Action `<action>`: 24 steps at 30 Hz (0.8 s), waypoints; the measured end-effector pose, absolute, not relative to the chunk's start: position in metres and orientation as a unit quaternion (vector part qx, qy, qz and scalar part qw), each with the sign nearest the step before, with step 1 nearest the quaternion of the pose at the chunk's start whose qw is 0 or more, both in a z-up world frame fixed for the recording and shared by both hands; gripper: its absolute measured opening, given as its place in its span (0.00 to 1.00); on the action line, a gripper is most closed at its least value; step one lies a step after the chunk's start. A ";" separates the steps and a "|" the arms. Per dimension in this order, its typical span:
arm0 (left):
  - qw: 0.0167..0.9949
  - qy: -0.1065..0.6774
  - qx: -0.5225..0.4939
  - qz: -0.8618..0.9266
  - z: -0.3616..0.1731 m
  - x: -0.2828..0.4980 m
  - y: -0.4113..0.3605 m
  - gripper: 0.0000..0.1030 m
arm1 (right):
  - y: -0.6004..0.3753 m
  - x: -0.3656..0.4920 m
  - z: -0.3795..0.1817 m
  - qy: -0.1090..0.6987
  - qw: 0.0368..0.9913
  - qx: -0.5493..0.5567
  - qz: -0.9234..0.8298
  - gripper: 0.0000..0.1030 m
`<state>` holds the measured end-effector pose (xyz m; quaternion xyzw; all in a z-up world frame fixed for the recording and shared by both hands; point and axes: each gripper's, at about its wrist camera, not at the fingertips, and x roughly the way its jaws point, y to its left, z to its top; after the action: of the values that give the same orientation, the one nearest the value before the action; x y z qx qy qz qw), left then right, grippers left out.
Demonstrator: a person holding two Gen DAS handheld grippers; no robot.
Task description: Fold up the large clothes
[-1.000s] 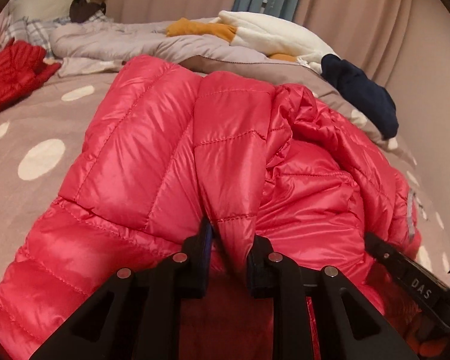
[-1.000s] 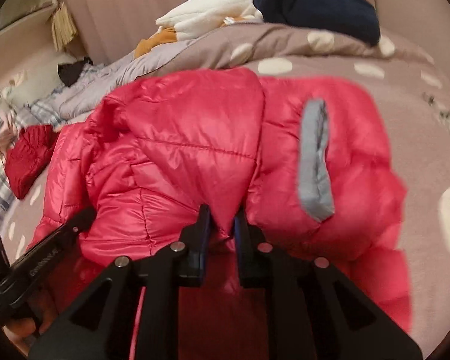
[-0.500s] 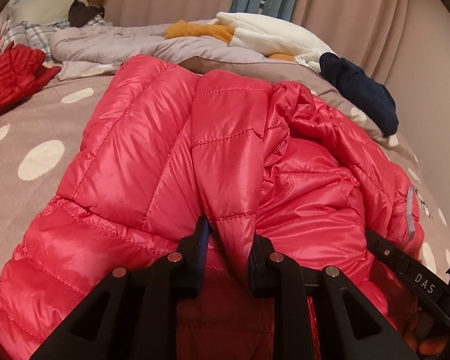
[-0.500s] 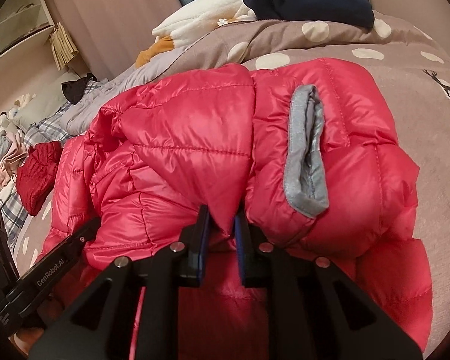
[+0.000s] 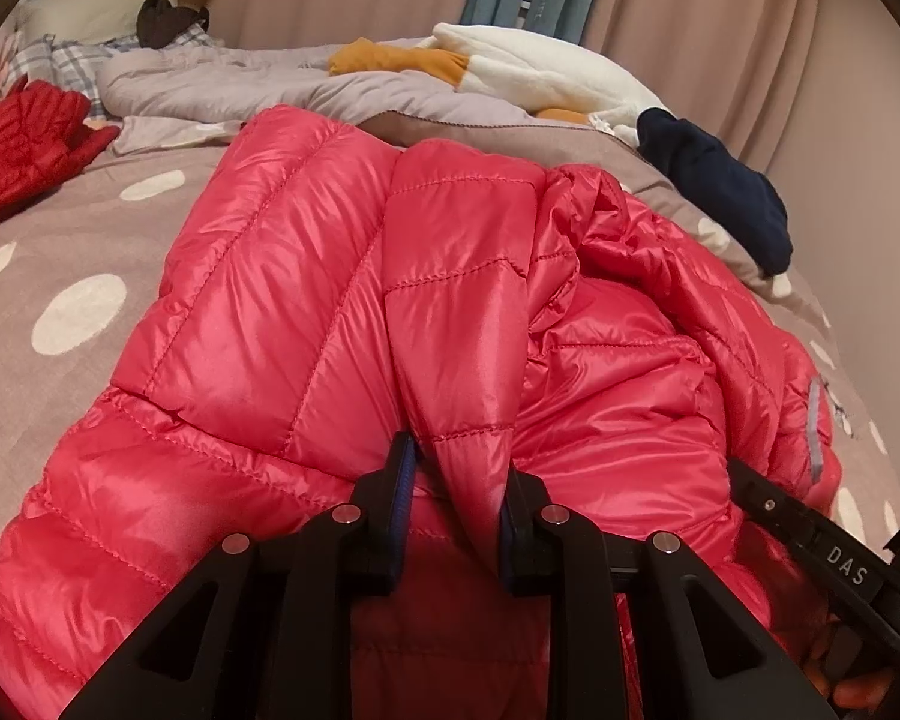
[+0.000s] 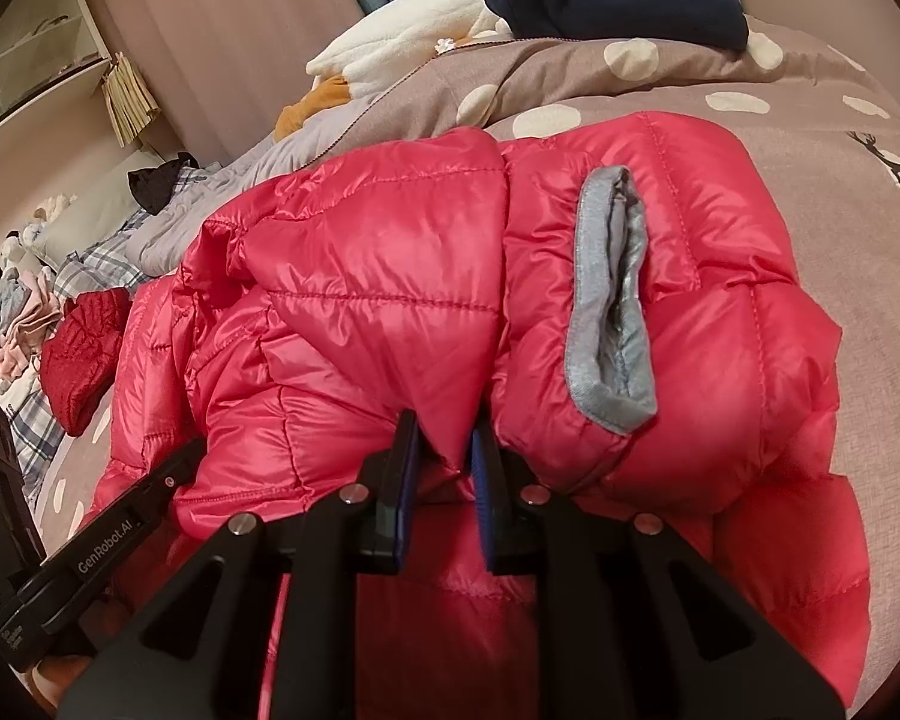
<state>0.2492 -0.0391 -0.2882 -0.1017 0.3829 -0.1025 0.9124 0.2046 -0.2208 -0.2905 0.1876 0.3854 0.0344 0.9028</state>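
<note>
A shiny red quilted down jacket (image 5: pixel 258 312) lies bunched and partly folded on the dotted bed cover (image 5: pixel 60 252). My left gripper (image 5: pixel 456 468) is shut on a raised fold of it, which runs down between the pads. In the right wrist view the same jacket (image 6: pixel 378 276) shows a sleeve with a grey cuff (image 6: pixel 612 300) lying on top, to the right of the fingers. My right gripper (image 6: pixel 444 438) is shut on the tip of another fold, jaws narrowly apart. Both grippers sit side by side at the jacket's near edge.
A dark red knitted garment (image 5: pixel 24 138) lies at the far left. A grey duvet (image 5: pixel 222 84), a white fleece (image 5: pixel 540 72), an orange piece and a navy garment (image 5: pixel 714 186) are piled along the back. Curtains hang behind, and shelves (image 6: pixel 36 42) stand far left.
The right wrist view has tilted and sharpened, and the right jaws stand slightly wider on the fold. The left gripper and its fold have hardly moved.
</note>
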 end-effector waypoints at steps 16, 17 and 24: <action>0.921 0.327 -0.213 0.017 -0.225 0.139 0.100 0.98 | -0.249 0.096 -0.231 0.331 0.911 0.246 0.016 0.99; 0.915 0.336 -0.221 0.026 -0.232 0.136 0.108 0.98 | -0.255 0.087 -0.231 0.330 0.910 0.249 0.004 0.99; 0.883 0.383 -0.270 0.037 -0.279 0.109 0.137 0.98 | -0.280 0.044 -0.249 0.348 0.893 0.284 -0.036 0.99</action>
<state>0.1087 0.1369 -0.2787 -0.2697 0.3830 0.0373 0.8827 0.0444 -0.2801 -0.2494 0.2843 0.3478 -0.0358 0.8927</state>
